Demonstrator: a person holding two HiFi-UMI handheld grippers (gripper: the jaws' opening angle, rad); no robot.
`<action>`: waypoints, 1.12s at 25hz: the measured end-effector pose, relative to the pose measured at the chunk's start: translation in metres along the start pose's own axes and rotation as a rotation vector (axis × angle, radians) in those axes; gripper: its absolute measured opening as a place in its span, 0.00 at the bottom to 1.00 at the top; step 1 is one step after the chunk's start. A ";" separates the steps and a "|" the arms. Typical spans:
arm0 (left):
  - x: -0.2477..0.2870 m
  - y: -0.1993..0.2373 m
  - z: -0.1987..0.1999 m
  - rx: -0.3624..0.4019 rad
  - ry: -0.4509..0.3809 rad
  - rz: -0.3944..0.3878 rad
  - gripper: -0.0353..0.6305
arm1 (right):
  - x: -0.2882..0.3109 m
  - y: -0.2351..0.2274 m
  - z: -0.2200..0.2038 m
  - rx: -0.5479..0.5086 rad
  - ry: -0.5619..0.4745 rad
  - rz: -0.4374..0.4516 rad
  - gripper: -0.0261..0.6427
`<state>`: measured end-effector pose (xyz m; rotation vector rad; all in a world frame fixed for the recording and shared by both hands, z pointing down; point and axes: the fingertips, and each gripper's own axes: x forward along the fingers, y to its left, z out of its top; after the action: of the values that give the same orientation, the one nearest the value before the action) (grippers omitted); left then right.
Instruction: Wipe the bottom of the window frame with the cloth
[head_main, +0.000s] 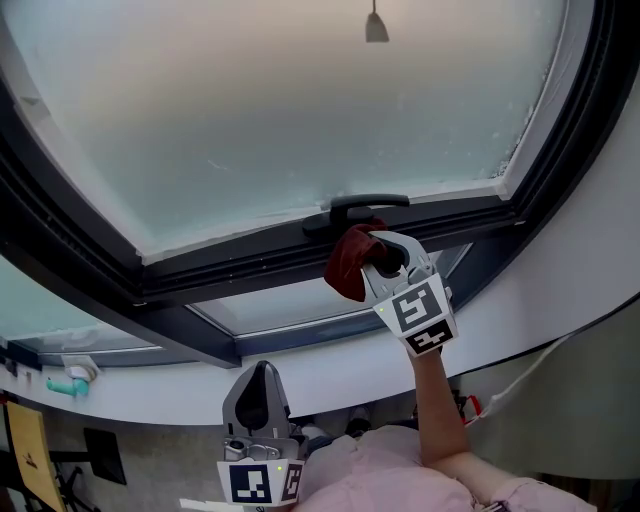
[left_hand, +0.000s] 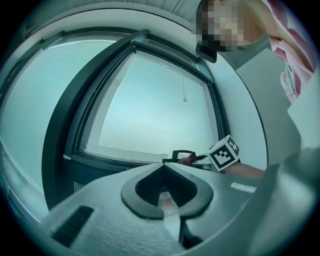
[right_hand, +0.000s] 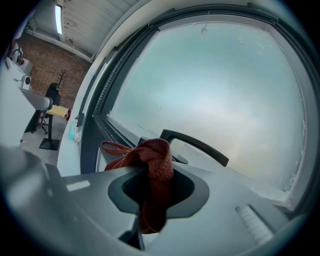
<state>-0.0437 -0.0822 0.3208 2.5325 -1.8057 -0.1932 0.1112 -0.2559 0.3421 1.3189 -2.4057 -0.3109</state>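
Red cloth (right_hand: 154, 165) was clamped between the jaws of the right gripper (head_main: 380, 258). It was bunched above and ahead of the tips, with a tail hanging below them. The bunch lay just short of the dark window handle (head_main: 366, 206) and close over the bottom of the window frame (head_main: 230, 262); contact with the frame could not be judged. The left gripper (head_main: 262, 372) hung well below and left of the right one, jaws together, nothing between them.
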 end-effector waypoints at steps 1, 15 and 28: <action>-0.001 -0.001 -0.001 0.000 0.002 0.000 0.04 | 0.000 0.000 0.000 0.001 0.002 0.003 0.13; -0.001 -0.019 -0.011 0.036 0.027 -0.002 0.04 | -0.007 -0.012 -0.008 0.021 0.005 0.004 0.13; 0.054 -0.062 -0.006 0.100 0.002 -0.144 0.04 | -0.013 -0.022 -0.014 0.052 0.008 -0.007 0.13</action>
<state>0.0323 -0.1130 0.3164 2.7315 -1.6737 -0.1050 0.1406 -0.2571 0.3435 1.3492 -2.4179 -0.2457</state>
